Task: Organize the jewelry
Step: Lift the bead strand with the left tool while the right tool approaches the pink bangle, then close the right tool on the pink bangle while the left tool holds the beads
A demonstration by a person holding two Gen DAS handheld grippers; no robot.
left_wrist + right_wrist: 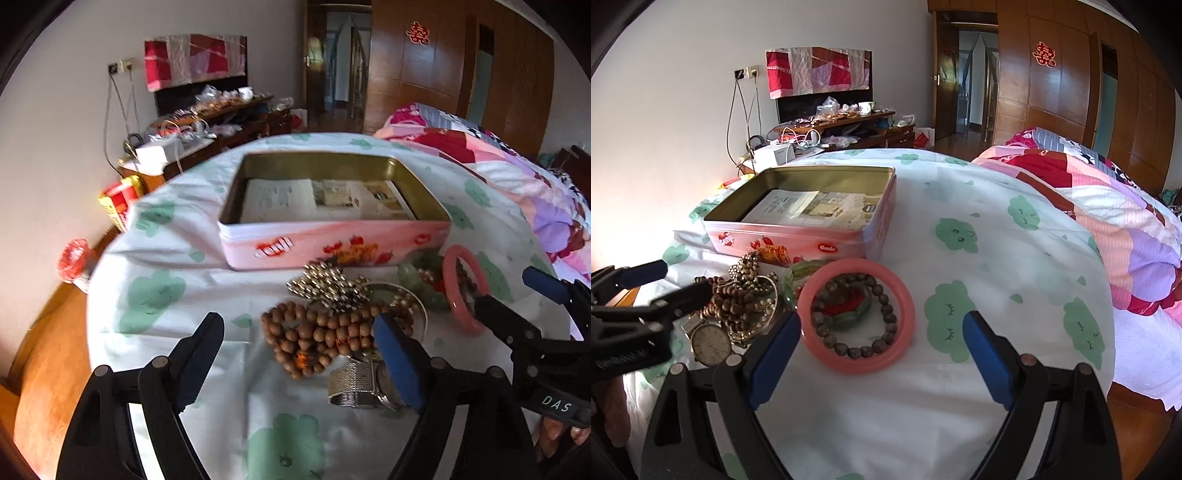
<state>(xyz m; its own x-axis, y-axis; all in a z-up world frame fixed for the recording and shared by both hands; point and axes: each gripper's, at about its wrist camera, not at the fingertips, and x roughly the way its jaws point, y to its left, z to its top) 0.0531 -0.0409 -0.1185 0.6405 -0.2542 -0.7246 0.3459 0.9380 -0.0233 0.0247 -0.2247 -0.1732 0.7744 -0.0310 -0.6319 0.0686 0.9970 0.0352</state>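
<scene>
1. Lying flat on the bed sheet (979,184), the pink bangle (856,316) rings a dark bead bracelet (882,325) and a red-and-green piece I cannot identify; it sits just in front of the pink tin (798,243), at the right end of the jewelry heap

2. The right gripper (882,360) hovers near it with fingers spread wide and nothing between them; the bangle lies ahead and to the left of the gap, its left rim beside the left finger (775,362); being round, it has no long axis, so I judge any approach across the rim would serve

3. The left gripper (295,363) is also open and empty, over the wooden bead strand (314,338); its right finger overlaps the mesh-band watch (360,384) in view, contact unclear; a gold bead cluster (328,284) and green jade pieces (417,280) lie beyond

4. The right hand looks nearer the bangle, the left nearer the beads and watch

5. The tin stands open behind the heap, only printed paper (321,199) showing inside; judging by that, sorting has scarcely begun

6. A patchwork quilt (1108,221) lies well apart on the right
</scene>
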